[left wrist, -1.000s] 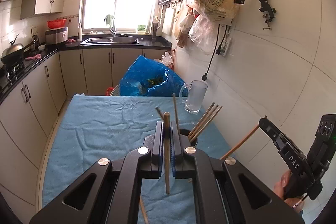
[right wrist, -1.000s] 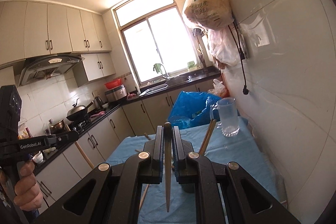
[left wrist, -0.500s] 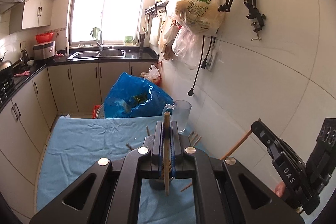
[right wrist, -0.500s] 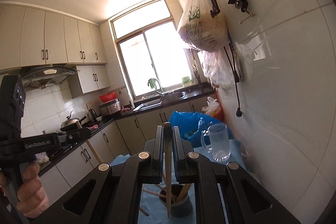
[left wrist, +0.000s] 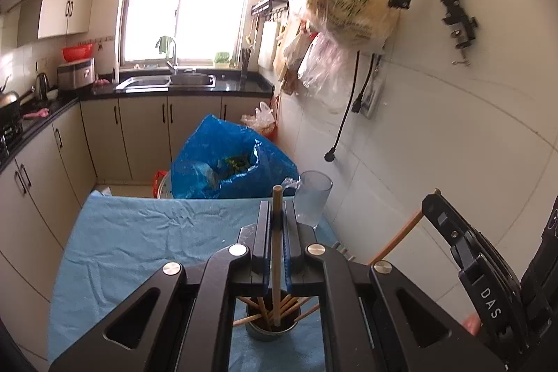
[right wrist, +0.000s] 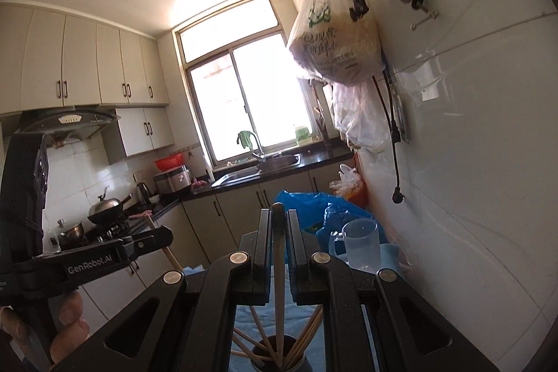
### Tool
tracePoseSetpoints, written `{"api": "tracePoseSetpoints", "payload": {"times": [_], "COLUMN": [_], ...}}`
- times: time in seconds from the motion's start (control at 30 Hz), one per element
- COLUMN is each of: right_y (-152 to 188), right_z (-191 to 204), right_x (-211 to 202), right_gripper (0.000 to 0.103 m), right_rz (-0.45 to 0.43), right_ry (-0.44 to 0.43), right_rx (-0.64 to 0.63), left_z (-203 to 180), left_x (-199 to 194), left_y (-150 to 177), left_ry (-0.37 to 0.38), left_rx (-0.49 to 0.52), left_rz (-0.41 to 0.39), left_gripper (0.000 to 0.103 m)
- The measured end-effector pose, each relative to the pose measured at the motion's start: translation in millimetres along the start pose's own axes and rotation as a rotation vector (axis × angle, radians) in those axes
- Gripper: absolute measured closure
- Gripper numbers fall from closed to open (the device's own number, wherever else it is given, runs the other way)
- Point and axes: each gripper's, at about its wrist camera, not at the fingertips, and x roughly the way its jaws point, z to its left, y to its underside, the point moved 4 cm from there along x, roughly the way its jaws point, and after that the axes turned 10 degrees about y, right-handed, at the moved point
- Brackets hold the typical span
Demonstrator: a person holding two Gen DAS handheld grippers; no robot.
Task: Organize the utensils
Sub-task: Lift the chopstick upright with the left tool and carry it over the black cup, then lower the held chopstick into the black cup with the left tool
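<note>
My left gripper is shut on an upright wooden chopstick. The stick's lower end sits at the mouth of a dark cup that holds several chopsticks. My right gripper is shut on another chopstick, whose lower end points into the same cup. In the left wrist view the right gripper shows by the wall with its chopstick slanting down. In the right wrist view the left gripper comes in from the left, held by a hand.
A blue cloth covers the table. A clear glass mug stands at its far right, close to the white tiled wall. A blue plastic bag sits behind the table. Cabinets and a stove line the left side.
Both grippers have moved in over the dark cup, which lay ahead of them and now shows below, between their arms. The held chopsticks' lower ends have come to the cup's mouth.
</note>
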Motion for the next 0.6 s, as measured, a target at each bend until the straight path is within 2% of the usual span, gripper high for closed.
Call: {"api": "tracePoseSetpoints", "payload": {"times": [0.23, 0.6], "right_y": [19, 50], "right_z": [1, -3], "right_x": [33, 53], "right_gripper": [0.095, 0.095], "right_rz": [0.061, 0.131], "right_ry": [0.008, 0.016], "right_rx": [-0.019, -0.031], "left_z": [16, 30], "left_x": [28, 45], "left_y": [16, 40], "left_ry": [0.005, -0.021], "left_rx": [-0.028, -0.038], "left_rz": [0.056, 0.098], "left_gripper": [0.098, 0.098]}}
